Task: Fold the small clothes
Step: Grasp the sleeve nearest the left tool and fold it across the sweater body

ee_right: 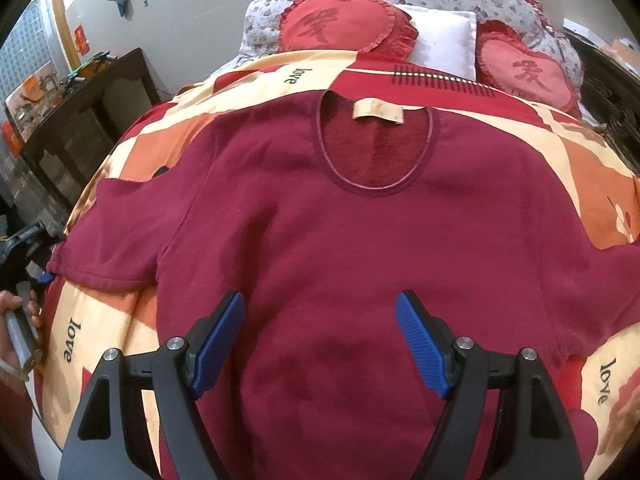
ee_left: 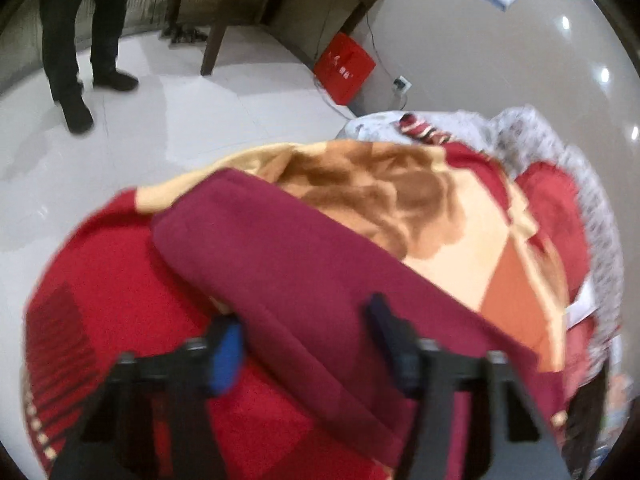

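Two heart-shaped cushions (ee_right: 340, 24) flank a white pillow (ee_right: 444, 40) on the patterned blanket (ee_right: 248, 80).

From my right wrist view, the word "love" is printed in dark letters on the red, orange and cream patterned blanket (ee_right: 132, 148) in three places: near its far edge, by its left edge, and by its right edge. Each of the two red heart-shaped frilled cushions (ee_right: 340, 26) at the head of the bed carries one large dark-red Chinese character; I cannot read it reliably. The cream neck label (ee_right: 378, 112) of the maroon fleece top (ee_right: 360, 240) shows no legible print.
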Demonstrator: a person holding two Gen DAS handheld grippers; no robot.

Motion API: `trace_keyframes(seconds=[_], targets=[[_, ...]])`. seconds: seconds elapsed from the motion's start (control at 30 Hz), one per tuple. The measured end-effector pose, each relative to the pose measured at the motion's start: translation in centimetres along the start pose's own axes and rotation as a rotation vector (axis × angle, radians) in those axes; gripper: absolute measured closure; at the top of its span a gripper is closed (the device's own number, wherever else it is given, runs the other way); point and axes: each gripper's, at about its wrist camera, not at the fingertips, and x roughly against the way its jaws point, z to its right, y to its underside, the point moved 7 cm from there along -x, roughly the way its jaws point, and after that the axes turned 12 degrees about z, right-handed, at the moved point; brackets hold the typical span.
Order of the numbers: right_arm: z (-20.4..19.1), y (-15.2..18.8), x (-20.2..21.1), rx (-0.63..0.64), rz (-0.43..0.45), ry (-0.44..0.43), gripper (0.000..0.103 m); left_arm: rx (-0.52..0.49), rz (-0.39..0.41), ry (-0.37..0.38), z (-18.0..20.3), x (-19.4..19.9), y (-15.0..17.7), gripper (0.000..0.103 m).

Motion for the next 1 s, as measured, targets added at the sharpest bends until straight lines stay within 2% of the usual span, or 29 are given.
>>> trace_keyframes(seconds=[0.07, 0.13, 0.27, 0.33, 0.37, 0.43, 0.53, 0.73, 0.77, 0.87, 0.93, 1.0], targets=[[0.7, -0.1, 0.3, -0.011, 0.005, 0.008, 0.004, -0.023, -0.001, 0.050, 1.7, 0.7, -0.1, 0.097], [1.8, -0.4, 0.7, -0.022, 0.018, 0.017, 0.003, -0.039, 0.018, 0.158, 4.5, 3.4, -0.4, 0.097], [3.9, -1.0, 1.3, -0.042, 0.034, 0.038, 0.004, -0.191, 0.114, 0.295, 11.5, 9.5, 0.0, 0.096], [5.4, -1.4, 1.7, -0.066, 0.046, 0.056, 0.004, -0.277, 0.120, 0.411, 16.6, 12.9, 2.1, 0.096], [6.0, -1.5, 1.9, -0.078, 0.052, 0.062, 0.004, -0.305, 0.113, 0.442, 18.1, 13.6, 2.8, 0.096], [7.7, -1.8, 2.5, -0.115, 0.069, 0.079, 0.003, -0.391, 0.082, 0.527, 22.8, 15.5, 6.5, 0.096], [10.0, -2.1, 3.2, -0.149, 0.082, 0.106, 0.004, -0.489, -0.001, 0.623, 27.8, 16.6, 12.7, 0.096], [14.2, -1.7, 4.6, -0.168, 0.094, 0.180, 0.003, -0.668, -0.177, 0.731, 33.5, 15.6, 26.2, 0.096], [15.1, -1.6, 4.8, -0.178, 0.093, 0.194, 0.003, -0.714, -0.220, 0.735, 34.1, 14.9, 29.0, 0.094], [16.9, -1.1, 4.8, -0.207, 0.075, 0.208, 0.003, -0.804, -0.300, 0.691, 33.4, 13.2, 32.6, 0.084], [17.1, -0.9, 4.6, -0.213, 0.068, 0.182, 0.003, -0.799, -0.315, 0.702, 32.1, 13.8, 32.4, 0.076], [16.4, -0.9, 4.1, -0.205, 0.065, 0.142, 0.003, -0.775, -0.291, 0.746, 30.9, 15.3, 30.8, 0.056]])
